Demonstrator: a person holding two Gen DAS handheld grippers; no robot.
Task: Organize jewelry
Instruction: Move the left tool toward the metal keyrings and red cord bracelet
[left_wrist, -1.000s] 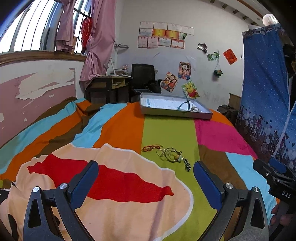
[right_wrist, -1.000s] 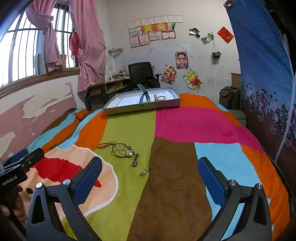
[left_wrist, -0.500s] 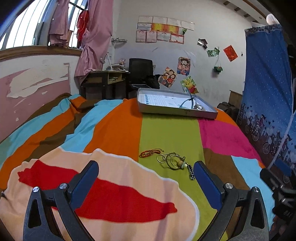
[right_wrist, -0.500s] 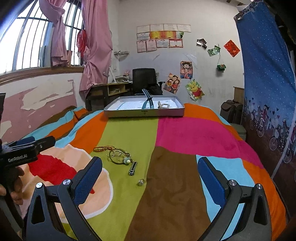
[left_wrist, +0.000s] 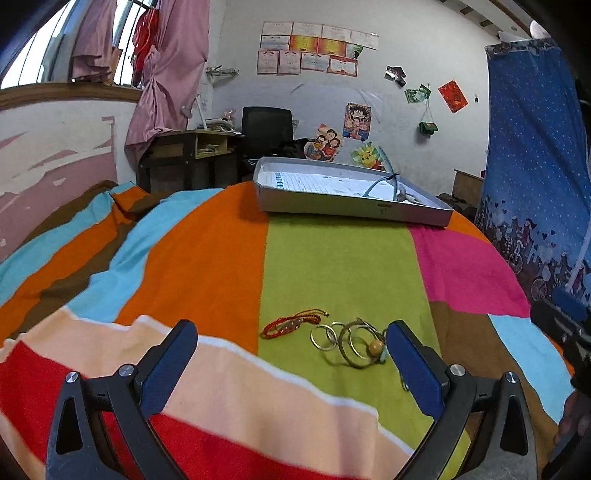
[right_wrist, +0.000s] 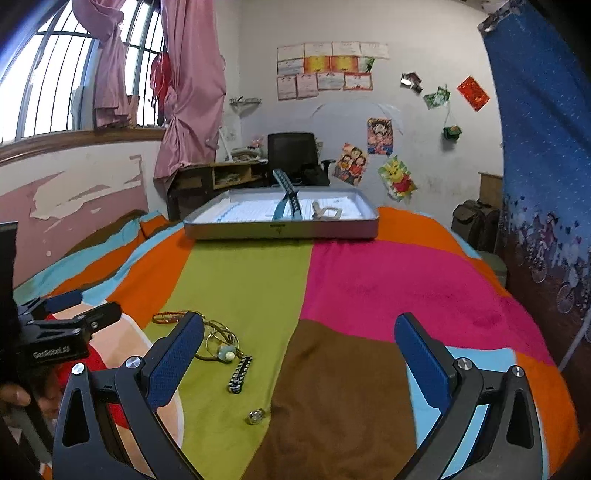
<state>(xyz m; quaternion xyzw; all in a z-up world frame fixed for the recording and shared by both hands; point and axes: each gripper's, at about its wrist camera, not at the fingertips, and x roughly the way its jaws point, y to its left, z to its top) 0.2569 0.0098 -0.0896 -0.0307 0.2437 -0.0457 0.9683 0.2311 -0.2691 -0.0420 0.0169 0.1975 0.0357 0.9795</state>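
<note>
The left gripper (left_wrist: 291, 345) hovers low over the bed (left_wrist: 207, 266), its jaws spread wide with nothing between them. The right gripper (right_wrist: 299, 341) is likewise spread apart and empty.

The jewelry lies in a small cluster on the green stripe of the striped blanket. A red cord bracelet (left_wrist: 291, 323) sits at the left of the cluster, and just beside it a tangle of thin metal bangles (left_wrist: 347, 341) with a pale bead at their right edge. In the left wrist view the right finger (left_wrist: 413, 369) of the left gripper covers whatever lies past that bead. In the right wrist view the left finger (right_wrist: 177, 360) hides part of the bangles and cord, but a dark beaded strip (right_wrist: 240, 373) and a small silver ring (right_wrist: 256, 416) show clearly, the ring lying apart near the brown patch.

A shallow grey tray (right_wrist: 280, 232) rests at the far end of the bed. A blue strap and a pale piece inside it are too small to identify.
</note>
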